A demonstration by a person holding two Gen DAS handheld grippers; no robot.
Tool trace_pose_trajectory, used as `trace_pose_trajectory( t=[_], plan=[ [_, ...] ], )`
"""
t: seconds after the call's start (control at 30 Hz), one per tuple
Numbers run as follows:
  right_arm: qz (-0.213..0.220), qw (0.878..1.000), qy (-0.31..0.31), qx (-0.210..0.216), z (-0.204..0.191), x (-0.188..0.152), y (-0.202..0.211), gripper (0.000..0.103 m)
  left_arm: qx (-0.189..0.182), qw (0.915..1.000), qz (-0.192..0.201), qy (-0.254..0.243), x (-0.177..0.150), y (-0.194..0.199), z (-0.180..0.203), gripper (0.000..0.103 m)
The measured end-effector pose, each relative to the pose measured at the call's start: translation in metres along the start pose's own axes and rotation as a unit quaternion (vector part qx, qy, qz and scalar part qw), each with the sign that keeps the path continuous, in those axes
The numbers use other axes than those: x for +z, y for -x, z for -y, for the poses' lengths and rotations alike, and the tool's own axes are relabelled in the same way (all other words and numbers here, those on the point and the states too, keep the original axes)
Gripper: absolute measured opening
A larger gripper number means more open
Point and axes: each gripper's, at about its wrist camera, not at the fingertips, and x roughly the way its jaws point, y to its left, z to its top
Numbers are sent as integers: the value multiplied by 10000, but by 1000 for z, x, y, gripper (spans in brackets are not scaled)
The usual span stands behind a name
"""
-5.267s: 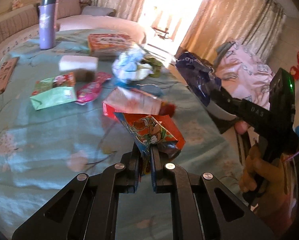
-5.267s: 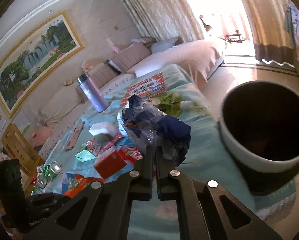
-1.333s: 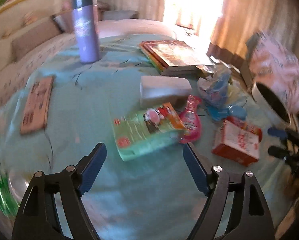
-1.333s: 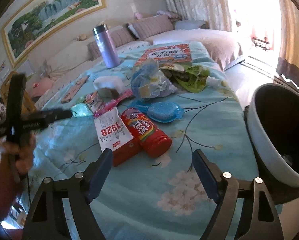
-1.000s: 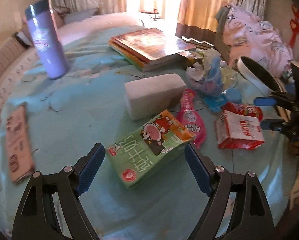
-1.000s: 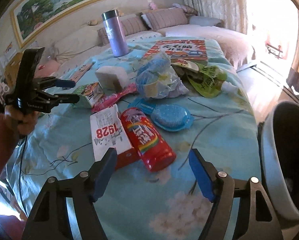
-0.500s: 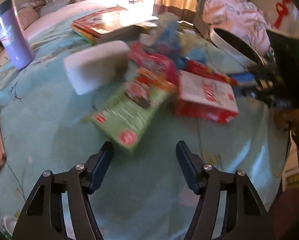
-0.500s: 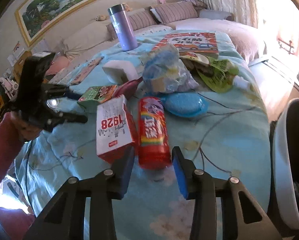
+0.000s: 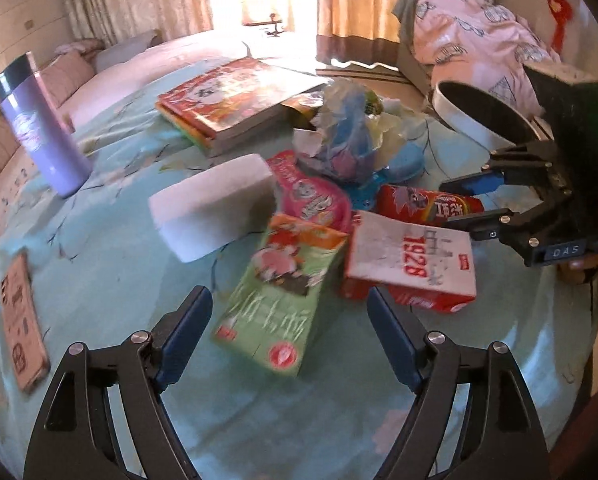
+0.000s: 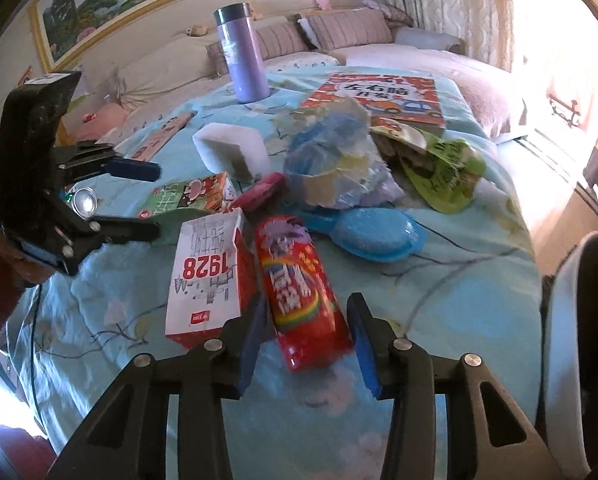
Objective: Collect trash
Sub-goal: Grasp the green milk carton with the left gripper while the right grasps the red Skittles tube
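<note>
Trash lies on a table with a light blue flowered cloth (image 9: 99, 264). My left gripper (image 9: 289, 334) is open, its jaws on either side of the near end of a green snack box (image 9: 279, 304), not touching it. My right gripper (image 10: 307, 338) is open around the near end of a red snack canister (image 10: 299, 280); it also shows in the left wrist view (image 9: 469, 206). A red-and-white "1928" carton (image 10: 207, 276) lies beside the canister (image 9: 427, 208). A white bin (image 10: 579, 344) with a dark inside stands at the table's right edge.
A pink wrapper (image 9: 311, 196), a crumpled blue-white plastic bag (image 10: 339, 160), a blue lid (image 10: 375, 232) and a green wrapper (image 10: 443, 168) lie behind. A white tissue box (image 9: 215, 204), books (image 9: 235, 96), a purple flask (image 9: 39, 120), a flat brown box (image 9: 21, 312).
Both grippers have moved in low toward the trash. The left one now straddles the green box. The right one's jaws have closed in to flank the red canister.
</note>
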Motion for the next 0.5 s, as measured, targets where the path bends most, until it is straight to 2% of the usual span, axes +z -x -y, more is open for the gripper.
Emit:
trace_pose_trajectory(
  t=[0.07,0.13,0.2,0.23,0.37,0.5],
  plan=[
    [-26,10000,-2,44,-2,3,-4,45,9,10000,-34,-61,2,-6,5,82],
    [-53,10000,15,31,-3,3,-6,40,87,9999,-84,-100,2,-10,9,76],
    [-74,10000,-5,38,-5,0,-5,39,114,9999,-47,-60,0,-9,10,50],
    [-51,10000,-41,33,-5,-3,-3,39,30,9999,-71,79,-2,-7,8,45],
    [77,9992,-371,-106,-1,-17,14,38,-69,9982,37,594,-12,5,7,45],
    [454,9940,-992,-124,14,-34,45,38,-109,9961,312,813,-22,26,25,45]
  ],
)
